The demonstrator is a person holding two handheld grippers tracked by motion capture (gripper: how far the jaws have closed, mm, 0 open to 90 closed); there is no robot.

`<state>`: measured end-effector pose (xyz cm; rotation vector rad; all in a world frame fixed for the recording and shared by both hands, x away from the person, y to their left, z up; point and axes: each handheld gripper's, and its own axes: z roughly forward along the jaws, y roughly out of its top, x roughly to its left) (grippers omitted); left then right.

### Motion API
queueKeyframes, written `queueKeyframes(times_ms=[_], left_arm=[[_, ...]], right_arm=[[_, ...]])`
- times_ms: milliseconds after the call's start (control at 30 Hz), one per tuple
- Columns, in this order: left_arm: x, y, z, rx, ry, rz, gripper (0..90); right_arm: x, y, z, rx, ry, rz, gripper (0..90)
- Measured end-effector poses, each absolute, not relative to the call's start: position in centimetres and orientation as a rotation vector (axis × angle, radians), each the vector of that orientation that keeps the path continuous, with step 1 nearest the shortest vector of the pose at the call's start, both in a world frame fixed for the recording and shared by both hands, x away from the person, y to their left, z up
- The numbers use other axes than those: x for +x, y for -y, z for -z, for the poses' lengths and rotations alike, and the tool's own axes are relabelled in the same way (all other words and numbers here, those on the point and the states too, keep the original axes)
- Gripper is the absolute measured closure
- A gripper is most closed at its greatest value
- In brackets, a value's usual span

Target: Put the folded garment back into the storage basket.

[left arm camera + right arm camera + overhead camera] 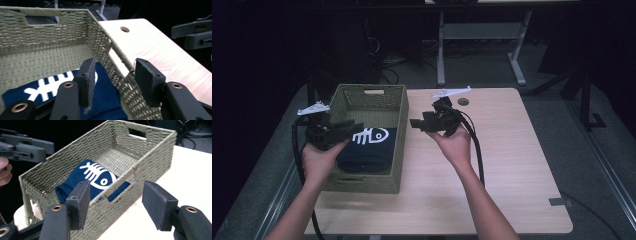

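A folded navy cloth with a white fish-skeleton print lies in the near half of a woven olive basket. My left gripper hovers over the basket's left rim, jaws pointing right; they stand open with nothing between them. My right gripper is held above the table just right of the basket, jaws pointing left at it, open and empty. A hand grips each tool from below.
The basket sits on the left part of a light wooden table with a round cable hole near its far edge. Dark floor, table legs and cables lie beyond. A cable trails from the right gripper along the forearm.
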<state>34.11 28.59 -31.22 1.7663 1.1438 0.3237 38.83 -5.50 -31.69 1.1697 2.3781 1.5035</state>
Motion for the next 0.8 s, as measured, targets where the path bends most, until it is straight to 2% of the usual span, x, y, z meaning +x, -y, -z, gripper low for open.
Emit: queueKeyframes(times_ms=[800], left_arm=[[33.7, -25.4, 31.0, 1.783, -1.075, -0.293, 44.5]], right_arm=[[38.1, 11.3, 32.6, 1.285, -2.274, -1.395, 32.2]])
